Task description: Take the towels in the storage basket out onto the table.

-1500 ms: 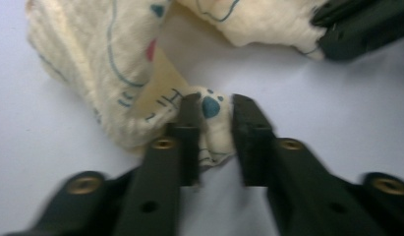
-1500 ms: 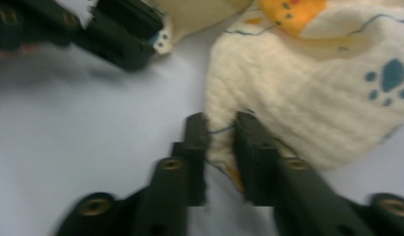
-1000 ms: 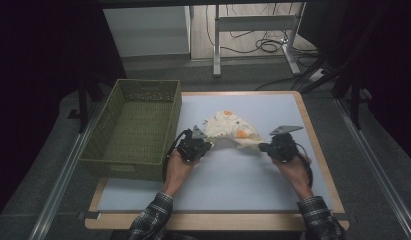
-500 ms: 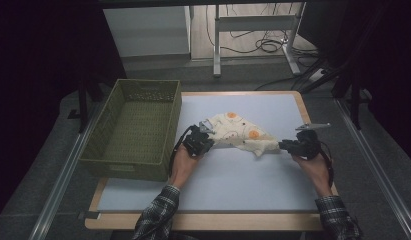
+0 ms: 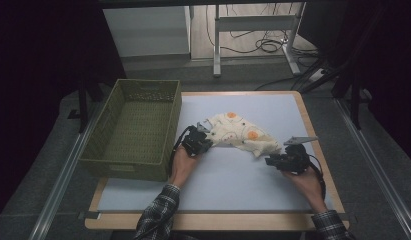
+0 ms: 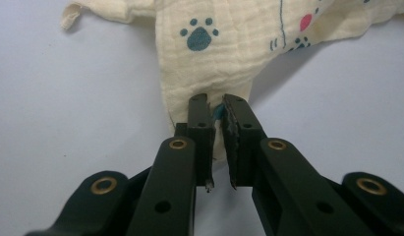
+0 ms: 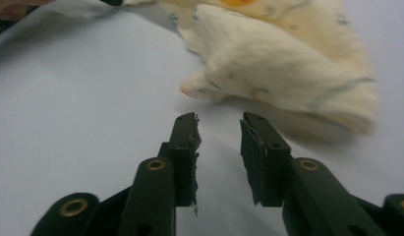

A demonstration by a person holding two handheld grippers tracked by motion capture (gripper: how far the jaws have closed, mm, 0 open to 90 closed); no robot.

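A: Cloth (image 5: pixel 240 134), cream with paw prints, lies rumpled mid-table on the pale mat (image 5: pixel 243 180), the green basket (image 5: pixel 135 127) at its nine o'clock. Left gripper (image 6: pixel 215 112) is clamped on one corner; right gripper (image 7: pixel 218 129), its jaws just opened, stands apart with nothing between them.

B: And the cloth from the right gripper?

A: Just off at ten o'clock, not touching. Best to keep the left pinch firm and regrip a free corner before folding

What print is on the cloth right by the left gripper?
Cream cloth with a teal paw print; clearest in the left gripper view.
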